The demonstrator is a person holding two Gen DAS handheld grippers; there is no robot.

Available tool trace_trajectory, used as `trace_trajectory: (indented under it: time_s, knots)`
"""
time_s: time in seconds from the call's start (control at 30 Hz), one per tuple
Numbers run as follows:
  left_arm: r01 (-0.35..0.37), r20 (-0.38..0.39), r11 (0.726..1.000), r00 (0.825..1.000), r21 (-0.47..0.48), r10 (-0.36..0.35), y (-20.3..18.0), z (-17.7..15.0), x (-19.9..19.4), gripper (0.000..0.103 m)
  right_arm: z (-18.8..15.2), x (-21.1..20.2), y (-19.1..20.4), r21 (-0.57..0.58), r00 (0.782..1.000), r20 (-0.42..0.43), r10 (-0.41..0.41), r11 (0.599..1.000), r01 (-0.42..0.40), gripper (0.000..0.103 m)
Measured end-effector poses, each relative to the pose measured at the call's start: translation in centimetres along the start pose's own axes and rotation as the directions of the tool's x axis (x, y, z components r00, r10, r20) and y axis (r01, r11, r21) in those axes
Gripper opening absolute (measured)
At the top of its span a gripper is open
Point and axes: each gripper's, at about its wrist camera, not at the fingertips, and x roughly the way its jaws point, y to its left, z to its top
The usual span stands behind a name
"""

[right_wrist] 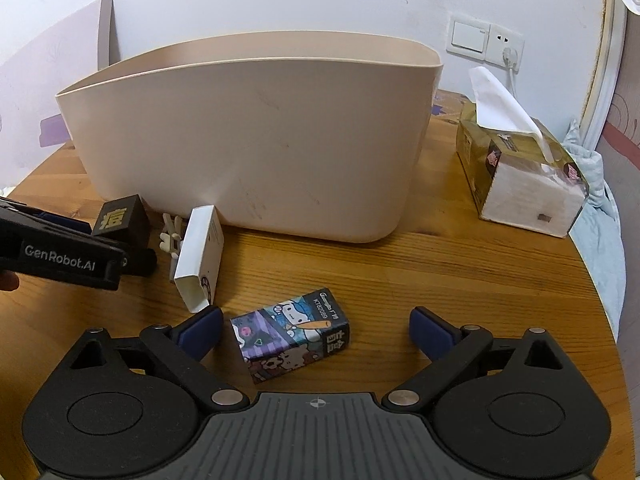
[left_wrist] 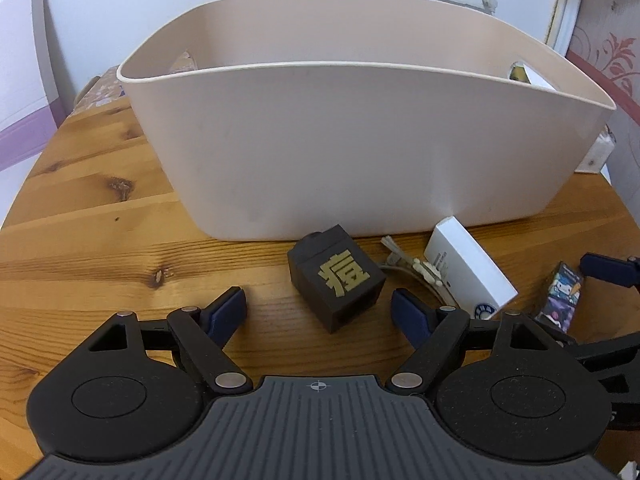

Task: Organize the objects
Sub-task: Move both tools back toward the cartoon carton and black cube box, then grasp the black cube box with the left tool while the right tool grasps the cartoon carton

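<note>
**Both tongs low over the desk, spread around small boxes**

The left tongs (left_wrist: 319,307) sit level and low over the wooden desk (left_wrist: 100,240), pointing at the beige bin (left_wrist: 360,140). Their blue pads (left_wrist: 228,312) are spread wide, with the dark cube (left_wrist: 336,278) lying between and just ahead of them, untouched. Right of the cube lie a small pale clip (left_wrist: 420,270) and a white box (left_wrist: 468,268) propped close to the bin's wall.

The right tongs (right_wrist: 316,332) are also low and level, facing the bin (right_wrist: 256,140), and gape wide. The cartoon box (right_wrist: 294,340) lies flat on the desk (right_wrist: 460,280) between them, nearer the left pad (right_wrist: 202,330), not gripped. The left tongs' black body (right_wrist: 60,256) enters from the left edge beside the cube (right_wrist: 120,218). A tissue box (right_wrist: 520,176) stands to the bin's right.
</note>
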Motion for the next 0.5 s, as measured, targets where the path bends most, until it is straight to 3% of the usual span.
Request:
trace_trajectory:
  time_s: [0.13,0.2,0.3,0.4,0.5]
  knots:
    - [-0.012,0.016,1.0,1.0,-0.016,0.012,-0.08,0.21,-0.32,0.07,-0.17,-0.31,0.25,-0.002,1.0,0.017,0.001,1.0,-0.001,0.084]
    - [-0.017,0.029,1.0,0.999,-0.023,0.018,-0.05,0.19,-0.51,0.06,-0.23,-0.43,0.19,0.002,1.0,0.024,-0.002,1.0,0.002,0.08]
    - [-0.027,0.044,0.999,0.999,-0.035,0.028,0.16,0.05,-0.69,0.05,-0.08,-0.62,-0.07,0.006,1.0,0.025,-0.006,1.0,0.006,0.066]
    - [-0.027,0.047,0.999,0.998,-0.034,0.029,0.32,-0.11,-0.86,0.05,0.03,-0.82,-0.25,0.01,1.0,0.023,-0.013,1.0,0.013,0.053]
    - [-0.03,0.045,0.999,0.998,-0.036,0.032,0.68,-0.26,-0.87,0.05,-0.05,-0.97,-0.26,0.015,1.0,0.021,-0.018,1.0,0.018,0.052]
